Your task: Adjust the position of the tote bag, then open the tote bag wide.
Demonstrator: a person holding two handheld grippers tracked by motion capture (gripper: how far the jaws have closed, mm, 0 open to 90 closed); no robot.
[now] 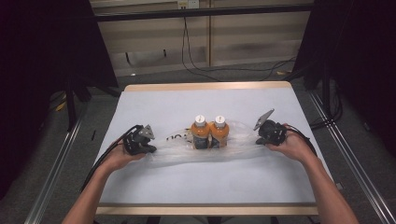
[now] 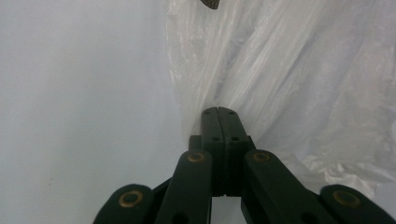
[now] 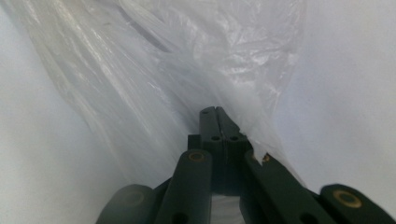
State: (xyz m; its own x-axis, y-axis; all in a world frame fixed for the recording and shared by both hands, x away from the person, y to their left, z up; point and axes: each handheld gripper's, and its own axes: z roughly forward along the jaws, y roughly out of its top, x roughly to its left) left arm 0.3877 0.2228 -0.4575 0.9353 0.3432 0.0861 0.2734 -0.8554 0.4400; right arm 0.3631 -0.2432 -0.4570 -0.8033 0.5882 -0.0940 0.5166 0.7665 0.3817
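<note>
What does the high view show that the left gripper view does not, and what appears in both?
High view alone: two orange plastic bottles with white caps standing side by side within the bag, the right gripper pinching the bag's far end, both forearms and the floor cables.

Left gripper view alone: the left gripper seen close, its black jaws pressed together on a fold of film.

Both: the clear crinkled plastic bag and the pale blue-white table.

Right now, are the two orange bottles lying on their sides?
No, both bottles stand upright side by side inside the clear plastic bag, white caps pointing up.
</note>
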